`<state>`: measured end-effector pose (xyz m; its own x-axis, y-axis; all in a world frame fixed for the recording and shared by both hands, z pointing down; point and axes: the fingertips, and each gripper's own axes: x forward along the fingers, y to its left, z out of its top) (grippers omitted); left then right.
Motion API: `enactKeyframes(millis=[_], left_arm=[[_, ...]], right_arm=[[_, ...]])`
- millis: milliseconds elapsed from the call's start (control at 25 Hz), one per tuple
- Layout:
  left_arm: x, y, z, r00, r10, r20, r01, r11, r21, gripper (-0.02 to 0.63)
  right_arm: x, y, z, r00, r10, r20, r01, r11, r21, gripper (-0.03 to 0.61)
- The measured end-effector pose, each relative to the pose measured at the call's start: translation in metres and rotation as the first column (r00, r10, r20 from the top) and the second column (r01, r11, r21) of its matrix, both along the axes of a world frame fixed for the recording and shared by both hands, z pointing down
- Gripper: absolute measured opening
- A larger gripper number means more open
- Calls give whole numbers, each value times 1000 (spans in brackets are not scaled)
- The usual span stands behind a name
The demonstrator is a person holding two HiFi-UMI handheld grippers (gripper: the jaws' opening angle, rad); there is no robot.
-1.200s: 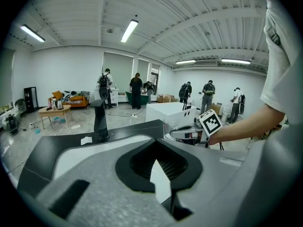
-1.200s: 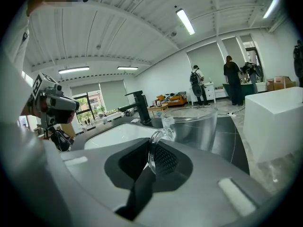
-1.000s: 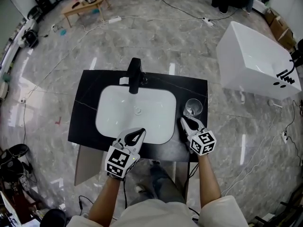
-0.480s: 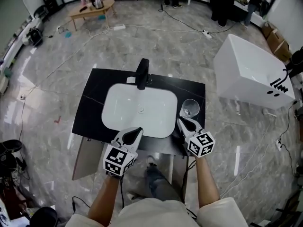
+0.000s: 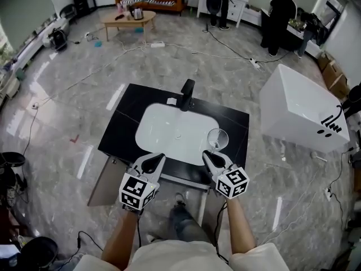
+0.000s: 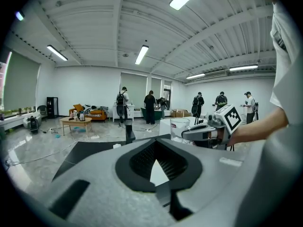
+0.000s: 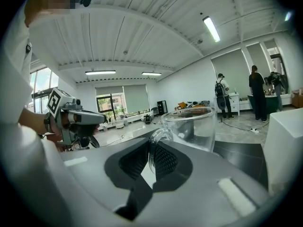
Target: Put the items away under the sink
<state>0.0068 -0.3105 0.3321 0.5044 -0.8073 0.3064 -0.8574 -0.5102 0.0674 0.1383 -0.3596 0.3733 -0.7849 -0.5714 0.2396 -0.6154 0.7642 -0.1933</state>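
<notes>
At the near edge of a black worktop [image 5: 121, 130], a person holds a pair of tongs in each hand. The right tongs [image 5: 207, 154] are clamped on the handle [image 7: 152, 151] of a clear glass mug [image 5: 217, 138], which stands upright just beyond their tips, toward 12 o'clock. The mug sits over the worktop at the 3 o'clock edge of the white basin [image 5: 169, 133]. Whether its base touches the surface cannot be told.

The left tongs [image 5: 158, 159] are at the person's 10 o'clock. They are closed, tip to tip, with nothing between them, and point across the basin's near rim.

A dark tap [image 5: 186, 95] rises at the basin's 12 o'clock. A grey panel [image 5: 106, 182] juts out from under the worktop at 8 o'clock. Farther out, a large white tub [image 5: 299, 112] sits on the marble floor at 3 o'clock. A low wooden table [image 5: 128, 19] stands at 11 o'clock, and several people [image 5: 279, 17] stand at 1 o'clock.
</notes>
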Motion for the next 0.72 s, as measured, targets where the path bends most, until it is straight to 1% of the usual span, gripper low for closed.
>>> enactKeyframes(millis=[280, 480, 720], left_arm=[[-30, 38, -18, 998, -57, -2, 57, 998, 34, 5], [-52, 71, -27, 995, -94, 24, 93, 994, 57, 5], [-74, 110, -39, 990, -137, 22, 134, 987, 90, 5]], right_arm=[[-37, 35, -29, 998, -66, 15, 65, 997, 32, 15], [-56, 66, -44, 996, -88, 25, 87, 995, 47, 15], [-77, 107, -66, 992, -118, 44, 115, 992, 59, 15]])
